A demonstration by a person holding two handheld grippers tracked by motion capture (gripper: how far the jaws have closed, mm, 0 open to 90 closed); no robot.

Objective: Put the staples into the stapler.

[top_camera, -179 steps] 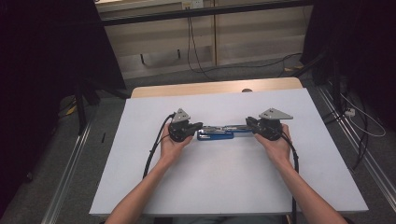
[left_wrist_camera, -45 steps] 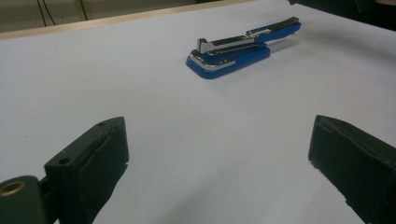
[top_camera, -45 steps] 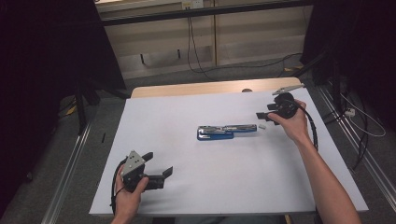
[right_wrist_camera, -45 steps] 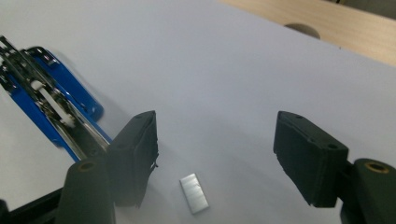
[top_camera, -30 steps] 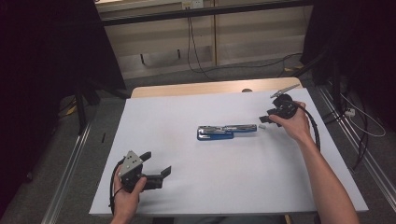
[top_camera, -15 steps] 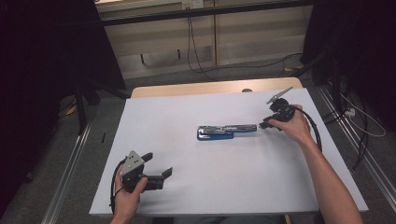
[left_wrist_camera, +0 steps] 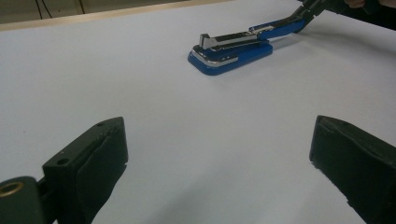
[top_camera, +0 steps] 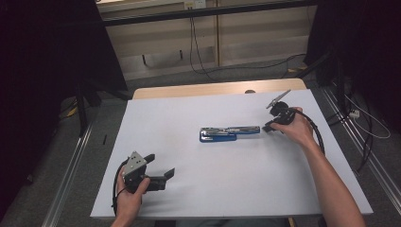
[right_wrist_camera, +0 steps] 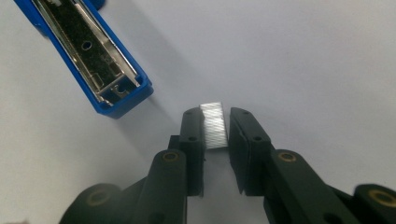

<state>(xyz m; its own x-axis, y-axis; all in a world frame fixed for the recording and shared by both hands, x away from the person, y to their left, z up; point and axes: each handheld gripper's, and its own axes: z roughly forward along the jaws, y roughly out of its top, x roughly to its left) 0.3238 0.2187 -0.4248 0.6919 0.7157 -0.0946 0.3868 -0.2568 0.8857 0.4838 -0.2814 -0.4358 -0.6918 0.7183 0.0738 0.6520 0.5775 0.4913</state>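
Staples (right_wrist_camera: 214, 126) sit pinched in our right gripper (right_wrist_camera: 215, 122); the open stapler (right_wrist_camera: 88, 53) lies just up-left (left gripper (left_wrist_camera: 219, 154) spread wide, far off).

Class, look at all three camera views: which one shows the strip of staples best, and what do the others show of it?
The right gripper view: the strip of staples sits close and sharp, clamped between the right gripper jaws beside the open stapler. In the high view and the left gripper view it is too small to make out.

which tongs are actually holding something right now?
The right tongs: shut on a staple strip beside the open end of the blue stapler. The left tongs are wide open, near the table's front edge.
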